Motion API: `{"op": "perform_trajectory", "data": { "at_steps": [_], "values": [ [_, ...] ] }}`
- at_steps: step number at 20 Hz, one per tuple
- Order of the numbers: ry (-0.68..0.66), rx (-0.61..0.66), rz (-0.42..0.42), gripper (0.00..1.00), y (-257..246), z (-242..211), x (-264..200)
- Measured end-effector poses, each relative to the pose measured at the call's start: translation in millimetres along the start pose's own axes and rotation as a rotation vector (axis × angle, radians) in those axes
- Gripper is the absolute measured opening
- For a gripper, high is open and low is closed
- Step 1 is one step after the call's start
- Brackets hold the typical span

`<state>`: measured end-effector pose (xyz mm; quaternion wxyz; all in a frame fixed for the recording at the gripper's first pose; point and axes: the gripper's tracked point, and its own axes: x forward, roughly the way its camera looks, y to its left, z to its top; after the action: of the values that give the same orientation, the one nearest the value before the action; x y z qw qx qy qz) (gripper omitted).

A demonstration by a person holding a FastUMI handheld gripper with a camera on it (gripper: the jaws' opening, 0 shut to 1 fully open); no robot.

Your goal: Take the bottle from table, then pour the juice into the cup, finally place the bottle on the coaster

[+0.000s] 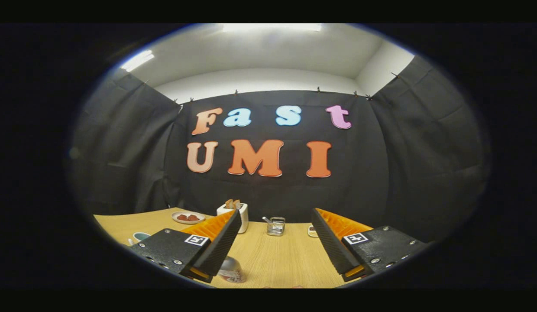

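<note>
My gripper (276,216) hangs open above a wooden table (277,260), with nothing between its fingers. What looks like the bottle (230,269), pale with a red and white label, stands low by the inner side of the left finger, which partly hides it. A teal cup (140,236) peeks out beyond the outer side of the left finger. A small flat round piece (312,232), maybe the coaster, lies by the inner edge of the right finger, which hides part of it.
Beyond the fingers, near the table's far edge, stand a white toaster (241,213) with bread in it, a plate (188,217) with red pieces, and a small wire basket (276,226). Black cloth walls close the booth behind the table.
</note>
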<state>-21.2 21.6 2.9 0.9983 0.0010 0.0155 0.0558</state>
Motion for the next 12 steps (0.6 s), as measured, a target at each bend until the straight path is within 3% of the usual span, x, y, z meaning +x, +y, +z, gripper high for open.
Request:
{"op": "perform_trajectory", "data": {
  "at_steps": [9, 12],
  "values": [
    [0.093, 0.007, 0.187, 0.97, 64, -69, -16],
    [0.144, 0.025, 0.213, 0.97, 76, -97, -17]
  ]
}}
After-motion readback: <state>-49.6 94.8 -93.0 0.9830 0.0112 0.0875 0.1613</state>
